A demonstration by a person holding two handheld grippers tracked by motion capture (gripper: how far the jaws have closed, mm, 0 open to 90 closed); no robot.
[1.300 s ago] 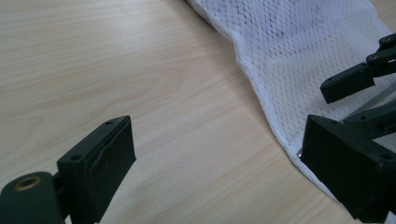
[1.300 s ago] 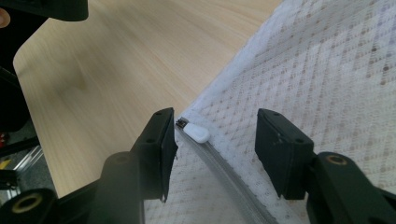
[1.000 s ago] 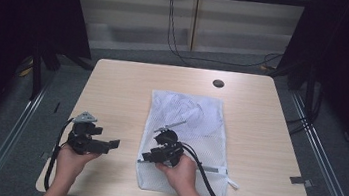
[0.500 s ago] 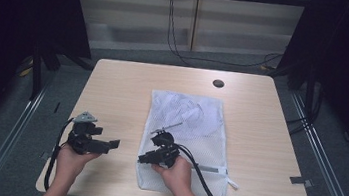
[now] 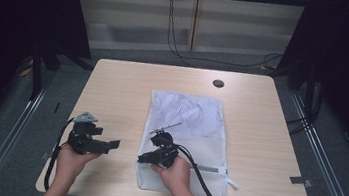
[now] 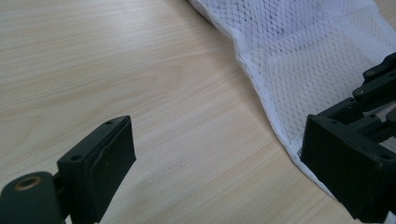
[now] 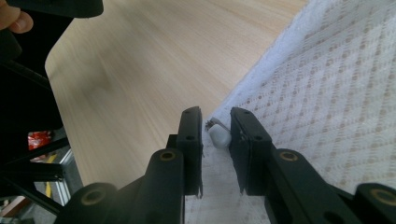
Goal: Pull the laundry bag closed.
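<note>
White mesh laundry bag point(image 5: 189, 135) flat on table point(image 5: 123, 91), garment inside, zipper at near end. Right gripper point(image 7: 215, 122) at bag's near left corner, fingers nearly closed around small white zipper pull point(image 7: 218, 136), contact unclear. Left gripper point(image 6: 219, 154) spread wide, empty, just beside bag edge. Judged early: pull not yet drawn

Bare table point(image 5: 123, 91) beside mesh bag point(image 5: 195, 120)

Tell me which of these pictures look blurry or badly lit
High view: the table is evenly lit, the surroundings fall into near black. Left gripper view: sharp on the mesh bag, its own near jaws soft. Right gripper view: wood grain beyond the right gripper smears, and the mesh weave looks soft.
</note>
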